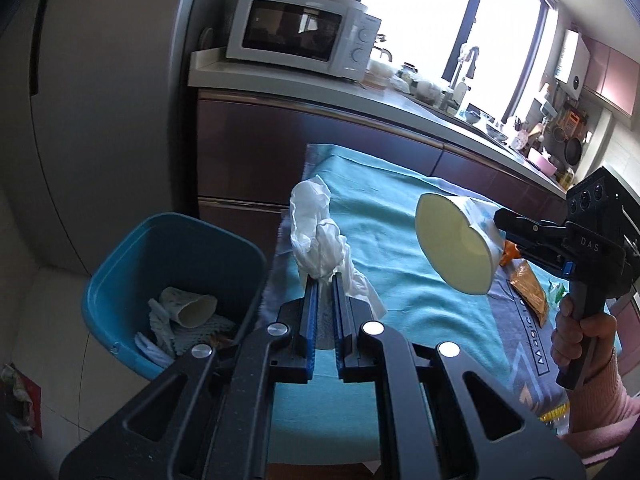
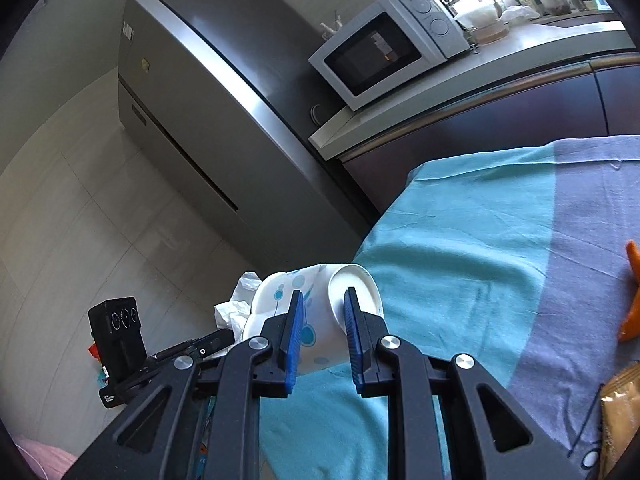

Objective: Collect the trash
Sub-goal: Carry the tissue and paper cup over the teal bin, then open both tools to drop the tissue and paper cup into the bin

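Observation:
My left gripper (image 1: 326, 280) is shut on a crumpled white tissue (image 1: 316, 232), held above the table's left edge beside the blue bin (image 1: 120, 280). The bin stands on the floor and holds a paper cup and white foam netting. My right gripper (image 2: 322, 300) is shut on a squashed white paper cup (image 2: 316, 312) with blue dots, its pads pressing the cup's side near its base. The left wrist view has that cup (image 1: 456, 240) to the right over the teal cloth (image 1: 400, 280), mouth toward the camera. Behind the cup, the right wrist view catches the tissue (image 2: 236, 304) and the left gripper's body.
A brown snack wrapper (image 1: 528, 292) and an orange scrap (image 2: 632, 292) lie on the grey part of the cloth at the right. Behind the table run dark cabinets, a counter with a microwave (image 1: 300, 36) and a grey fridge (image 2: 208, 112). A hand (image 1: 580, 340) holds the right gripper.

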Demonstrator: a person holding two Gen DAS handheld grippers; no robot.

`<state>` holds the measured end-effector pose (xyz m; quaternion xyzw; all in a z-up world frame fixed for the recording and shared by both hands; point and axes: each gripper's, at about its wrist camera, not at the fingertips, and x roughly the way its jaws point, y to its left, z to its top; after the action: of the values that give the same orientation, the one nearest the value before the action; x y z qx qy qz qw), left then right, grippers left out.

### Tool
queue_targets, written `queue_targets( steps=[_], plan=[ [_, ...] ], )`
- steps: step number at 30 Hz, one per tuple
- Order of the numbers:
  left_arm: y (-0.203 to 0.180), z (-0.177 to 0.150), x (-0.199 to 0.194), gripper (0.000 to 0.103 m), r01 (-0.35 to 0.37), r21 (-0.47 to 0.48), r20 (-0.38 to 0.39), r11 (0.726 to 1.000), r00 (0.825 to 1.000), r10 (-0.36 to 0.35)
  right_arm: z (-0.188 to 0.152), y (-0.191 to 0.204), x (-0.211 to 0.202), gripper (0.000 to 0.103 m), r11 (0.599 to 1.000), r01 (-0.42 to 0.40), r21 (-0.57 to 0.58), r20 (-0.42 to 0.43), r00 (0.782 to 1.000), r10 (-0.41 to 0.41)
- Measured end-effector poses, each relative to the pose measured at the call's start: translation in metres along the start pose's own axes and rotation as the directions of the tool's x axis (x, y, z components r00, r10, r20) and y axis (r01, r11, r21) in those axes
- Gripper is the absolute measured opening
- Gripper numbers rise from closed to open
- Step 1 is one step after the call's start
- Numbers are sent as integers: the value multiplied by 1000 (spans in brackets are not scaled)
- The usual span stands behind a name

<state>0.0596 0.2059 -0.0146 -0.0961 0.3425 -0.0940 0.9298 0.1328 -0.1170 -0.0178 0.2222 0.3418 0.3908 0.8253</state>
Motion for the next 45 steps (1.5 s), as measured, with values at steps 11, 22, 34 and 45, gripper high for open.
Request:
queue_targets(
  steps=[11,22,34,45],
  plan=[
    [65,-4,-4,8,-110,-109,-8,988,994,110,10,34,66,19,997,-59,-47,-106,993,54],
    [103,-16,10,8,-161,-174,-51,971,987,155,9,61,113,19,994,-77,-80,-183,981,61],
    [125,-28,27,8,-183,-214,-85,959,982,169,-3,73,156,19,992,-49,-115,-255,967,18],
    [132,-28,49,8,-197,-235,-115,952,978,173,-9,80,187,19,988,-8,-153,-310,950,-40]
  ],
)
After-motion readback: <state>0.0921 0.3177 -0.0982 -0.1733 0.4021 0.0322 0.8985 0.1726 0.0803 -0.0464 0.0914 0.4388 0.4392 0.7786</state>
